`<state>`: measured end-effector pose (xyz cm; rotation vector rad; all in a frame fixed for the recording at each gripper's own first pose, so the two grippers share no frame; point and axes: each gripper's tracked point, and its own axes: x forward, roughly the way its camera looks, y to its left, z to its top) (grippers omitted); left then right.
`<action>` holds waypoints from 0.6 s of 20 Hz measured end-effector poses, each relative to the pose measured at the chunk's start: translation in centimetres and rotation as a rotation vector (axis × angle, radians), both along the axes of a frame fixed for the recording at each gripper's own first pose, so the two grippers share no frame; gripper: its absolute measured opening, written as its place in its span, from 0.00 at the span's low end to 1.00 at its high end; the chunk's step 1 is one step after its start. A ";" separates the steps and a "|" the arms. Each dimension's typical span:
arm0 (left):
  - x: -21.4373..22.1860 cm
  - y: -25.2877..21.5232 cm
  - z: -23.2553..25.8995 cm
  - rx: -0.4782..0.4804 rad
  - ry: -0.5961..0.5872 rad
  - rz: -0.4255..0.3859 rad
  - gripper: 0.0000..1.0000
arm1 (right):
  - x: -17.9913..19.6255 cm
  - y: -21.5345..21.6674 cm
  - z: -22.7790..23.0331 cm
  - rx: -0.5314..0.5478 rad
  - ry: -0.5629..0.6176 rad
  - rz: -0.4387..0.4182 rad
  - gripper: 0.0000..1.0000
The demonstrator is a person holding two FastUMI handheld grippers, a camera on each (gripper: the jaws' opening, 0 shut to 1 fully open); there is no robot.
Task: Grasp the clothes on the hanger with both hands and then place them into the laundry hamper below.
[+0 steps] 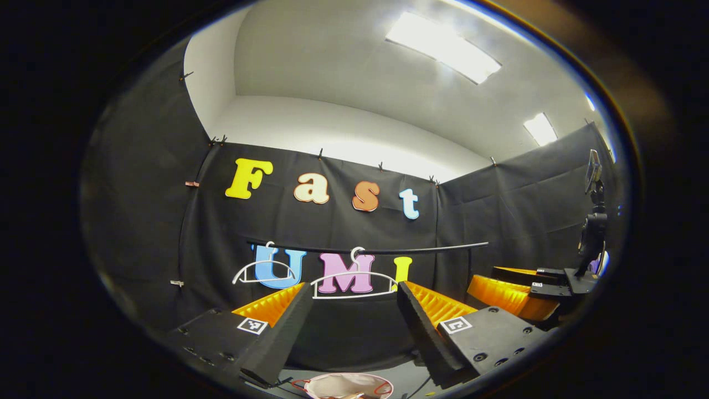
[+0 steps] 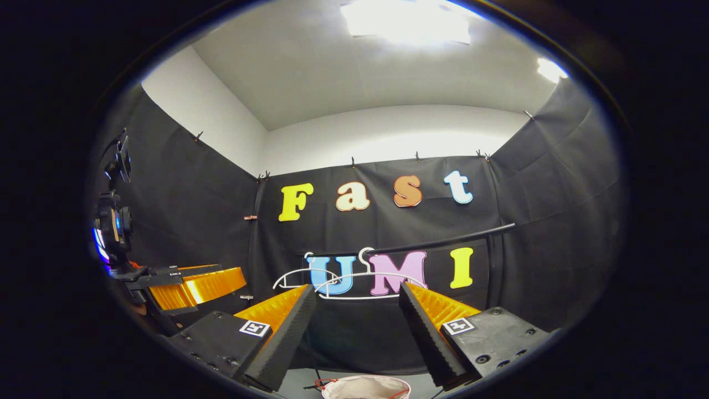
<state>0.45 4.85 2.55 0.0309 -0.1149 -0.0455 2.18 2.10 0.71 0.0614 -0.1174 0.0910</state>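
Observation:
Two white hangers [image 1: 354, 280] hang bare on a black rail [image 1: 388, 250] in front of the booth wall. Below them stands the laundry hamper [image 1: 346, 382], its round rim showing at the bottom edge with pale fabric inside. My left gripper [image 1: 353, 288] is open, nothing between its fingers, held level with the hangers and above the hamper. In the right gripper view the same hangers [image 2: 354, 282] and hamper [image 2: 365, 388] appear. My right gripper [image 2: 357, 288] is open too and holds nothing. Each gripper shows beside the other: the right gripper [image 1: 532, 288], the left gripper [image 2: 183, 282].
The rail [image 2: 443, 243] runs across the back wall to an upright post [image 2: 488, 271] on the right. A camera on a stand [image 1: 594, 221] rises from the right gripper's body. Grey floor [image 1: 404, 382] shows around the hamper.

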 end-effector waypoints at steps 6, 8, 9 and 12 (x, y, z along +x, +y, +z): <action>0.4 -0.7 -0.4 0.008 0.023 0.003 0.97 | 0.3 1.1 -0.9 -0.069 0.021 0.032 0.97; 0.3 -0.9 -0.3 0.002 0.023 0.006 0.97 | 0.7 1.6 -0.8 -0.081 0.020 0.047 0.97; 0.2 -1.1 -0.2 0.001 0.023 0.004 0.97 | 0.8 1.7 -1.0 -0.082 0.020 0.055 0.97; -0.2 -0.8 -0.2 0.000 0.028 0.012 0.96 | 1.3 2.1 -1.3 -0.076 0.027 0.072 0.97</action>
